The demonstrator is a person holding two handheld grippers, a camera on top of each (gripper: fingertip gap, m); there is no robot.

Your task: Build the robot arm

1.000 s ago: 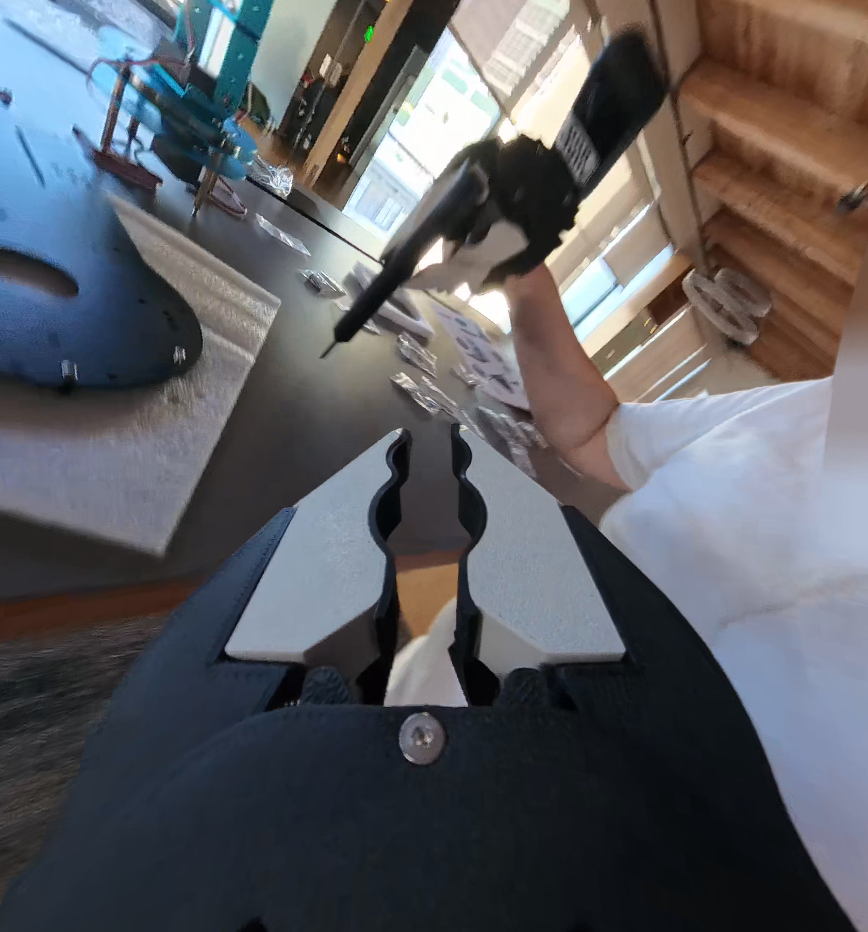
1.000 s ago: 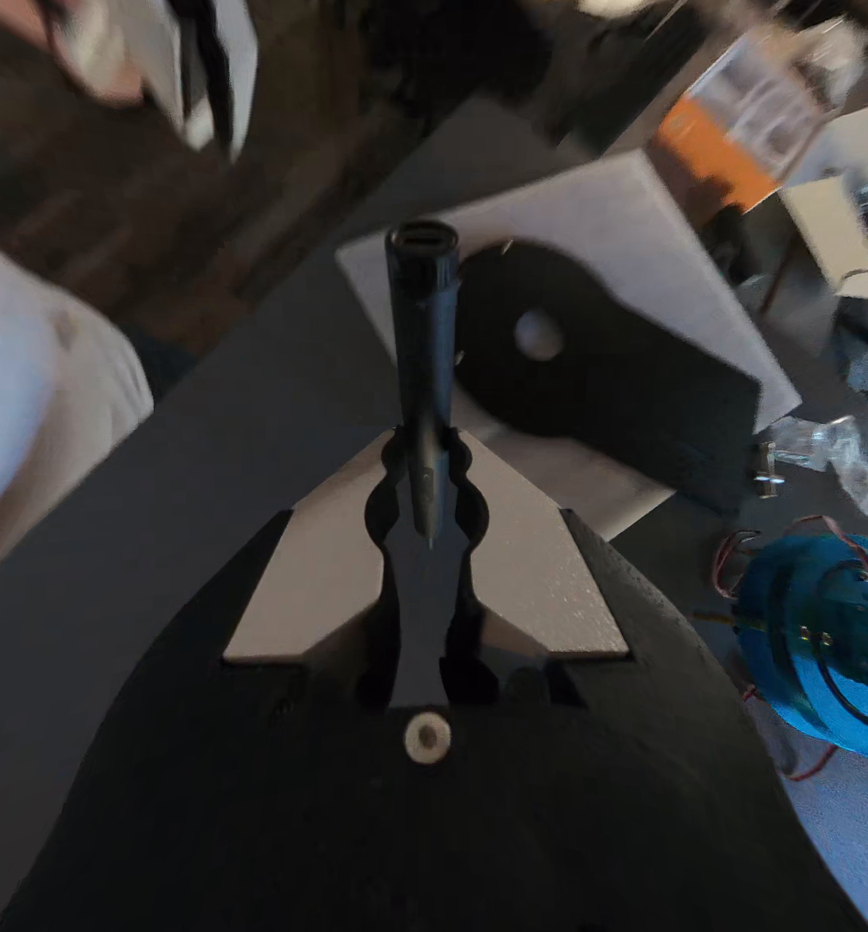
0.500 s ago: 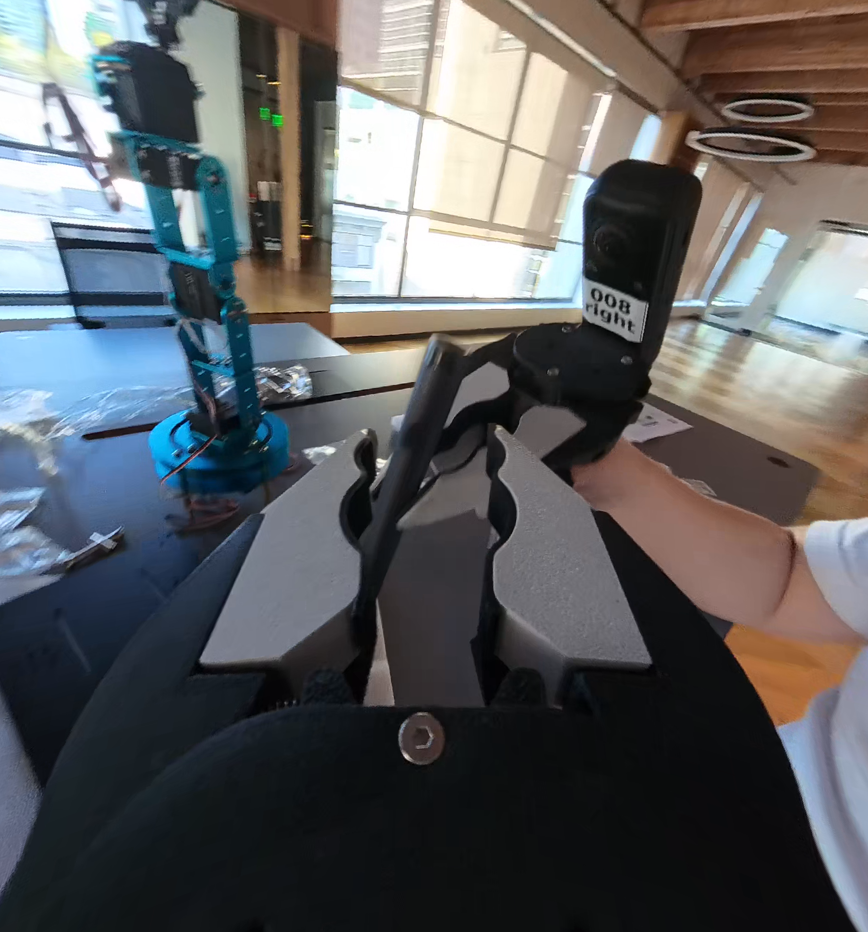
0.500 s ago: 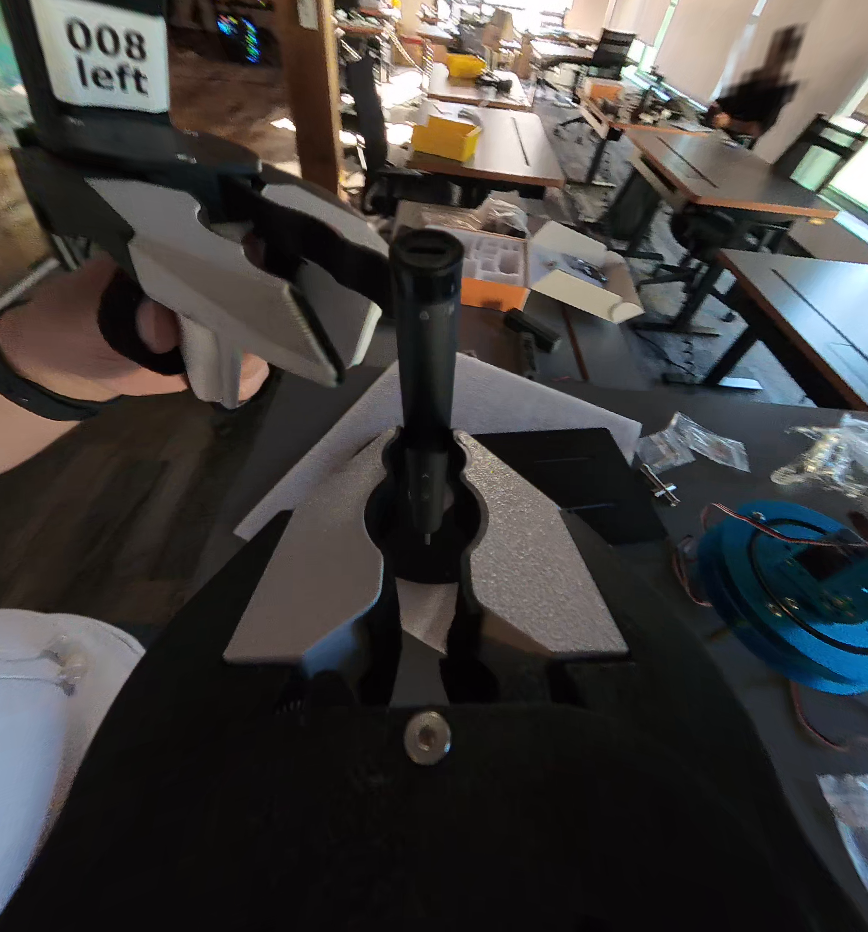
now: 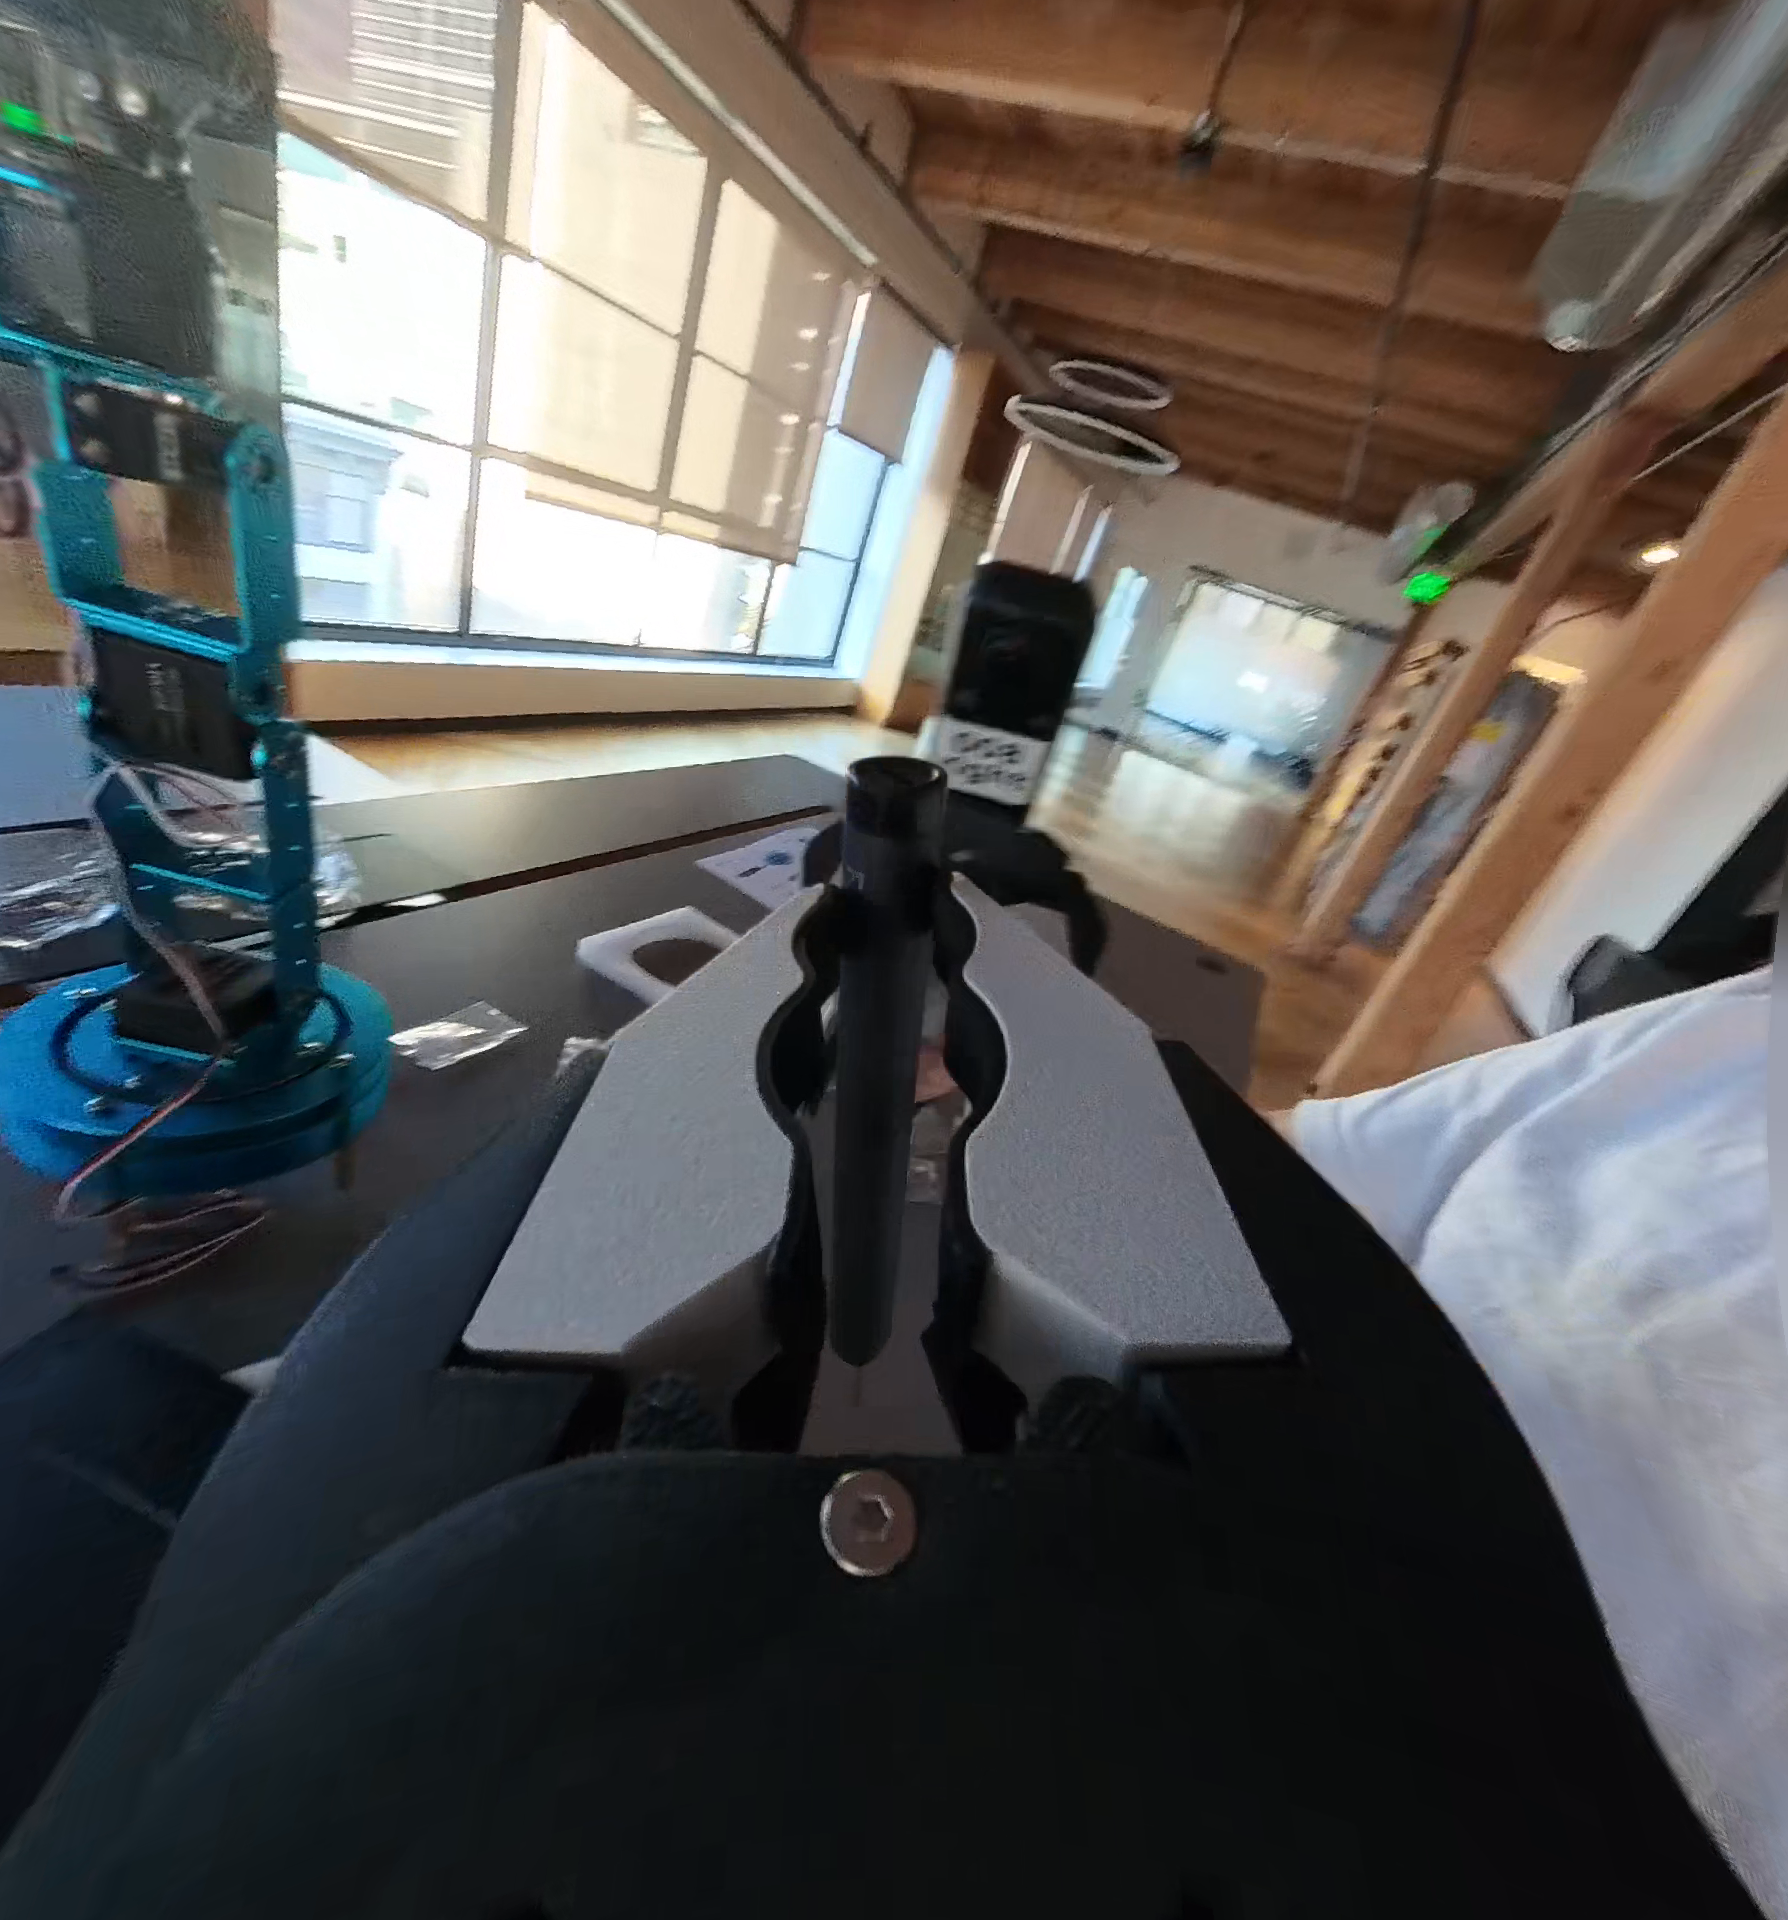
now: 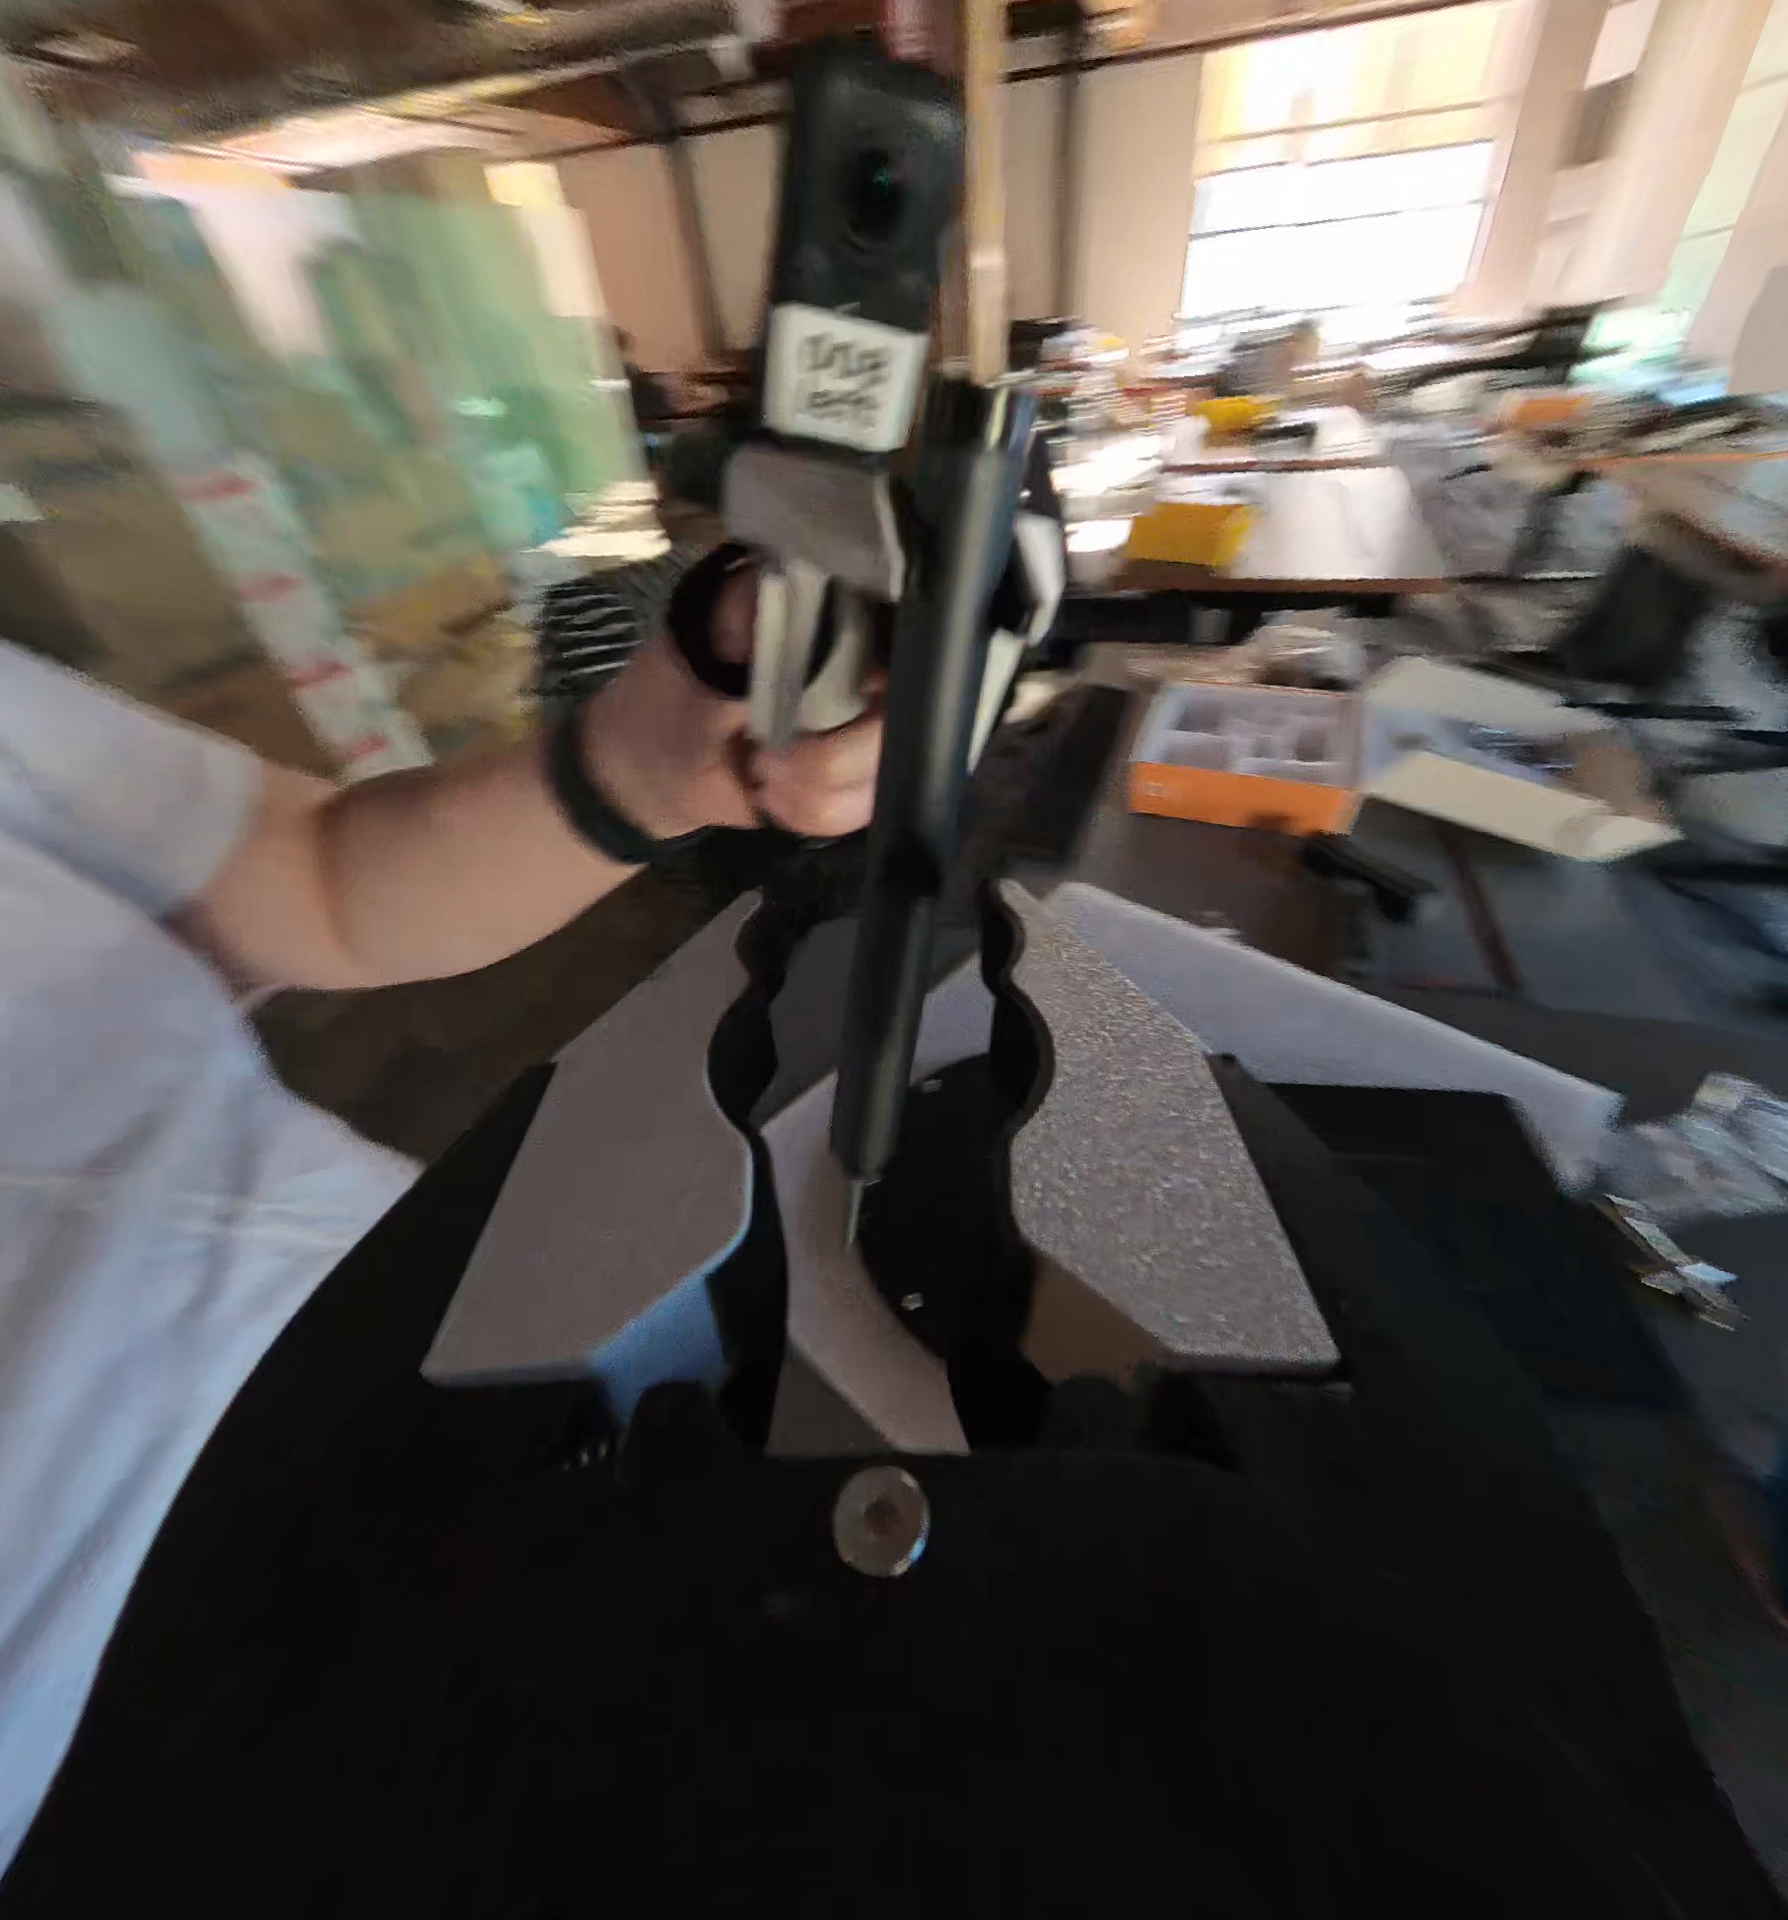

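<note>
A black pen-shaped screwdriver (image 5: 874,1091) stands between the fingers of my left gripper (image 5: 879,904), which is shut on its shaft, thin tip pointing back at the camera. My right gripper (image 6: 874,904) is open, its fingers wide apart on either side of the screwdriver's (image 6: 921,748) lower end without touching it. In the right wrist view the left gripper (image 6: 947,540) holds the screwdriver's upper part, a hand behind it. In the left wrist view the right gripper (image 5: 983,883) shows just behind the screwdriver, mostly hidden.
A blue robot arm (image 5: 183,1039) with loose wires stands on the dark table (image 5: 474,925) at the left. A black plate (image 6: 1409,1195) lies on white foam (image 6: 1233,997) below the right gripper. Small plastic bags (image 5: 454,1034) lie about. A white shirt (image 5: 1596,1299) fills the right.
The right gripper held the screwdriver a second ago. The left gripper came in and closed on it, and the right gripper has opened and let go.
</note>
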